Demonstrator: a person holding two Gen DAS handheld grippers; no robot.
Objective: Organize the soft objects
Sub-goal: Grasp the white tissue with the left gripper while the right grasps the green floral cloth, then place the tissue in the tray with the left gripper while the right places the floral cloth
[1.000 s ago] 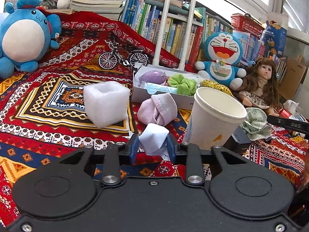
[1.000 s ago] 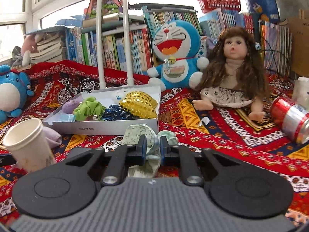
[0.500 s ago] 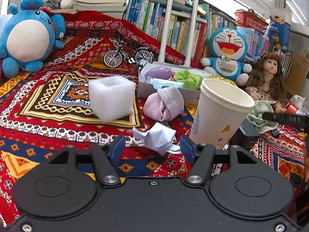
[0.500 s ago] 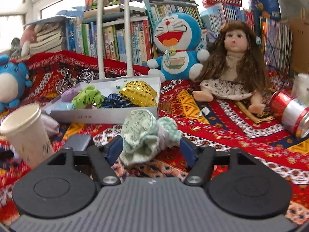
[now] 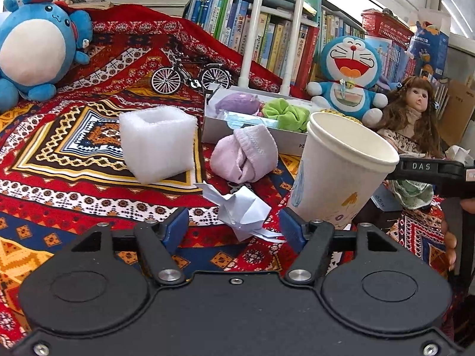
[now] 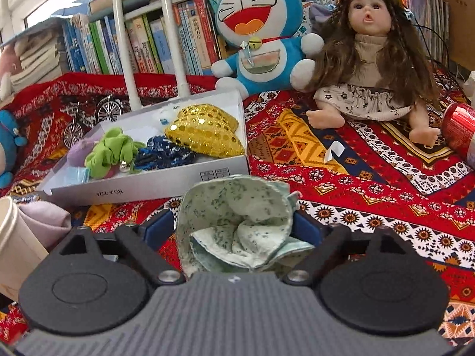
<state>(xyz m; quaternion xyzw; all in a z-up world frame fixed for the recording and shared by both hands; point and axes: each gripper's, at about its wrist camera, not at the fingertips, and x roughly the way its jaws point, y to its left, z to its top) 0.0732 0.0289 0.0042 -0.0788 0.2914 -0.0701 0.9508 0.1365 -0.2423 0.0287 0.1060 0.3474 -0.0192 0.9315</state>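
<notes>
My left gripper [image 5: 234,227] is open, its blue pads either side of a crumpled pale paper wad [image 5: 242,204] lying on the patterned cloth. A pink rolled sock [image 5: 245,155] lies just beyond it. My right gripper [image 6: 234,227] is open around a green-flecked cloth [image 6: 234,222] that sits loose between the pads. A white box [image 6: 148,184] ahead holds a green scrunchie [image 6: 109,151], a gold sequin piece [image 6: 204,130], a dark blue item and a purple soft item. The box also shows in the left wrist view [image 5: 252,136].
A paper cup [image 5: 341,172] stands right of the paper wad. A white foam block [image 5: 158,145] sits to the left. A model bicycle [image 5: 190,72], a blue plush [image 5: 35,44], a Doraemon plush [image 6: 258,29], a doll [image 6: 368,59], a red can [image 6: 460,127] and bookshelves ring the area.
Both grippers have opened. The left one let go of the paper wad, which now lies on the cloth. The right one released the green-flecked cloth and moved closer to the box.
</notes>
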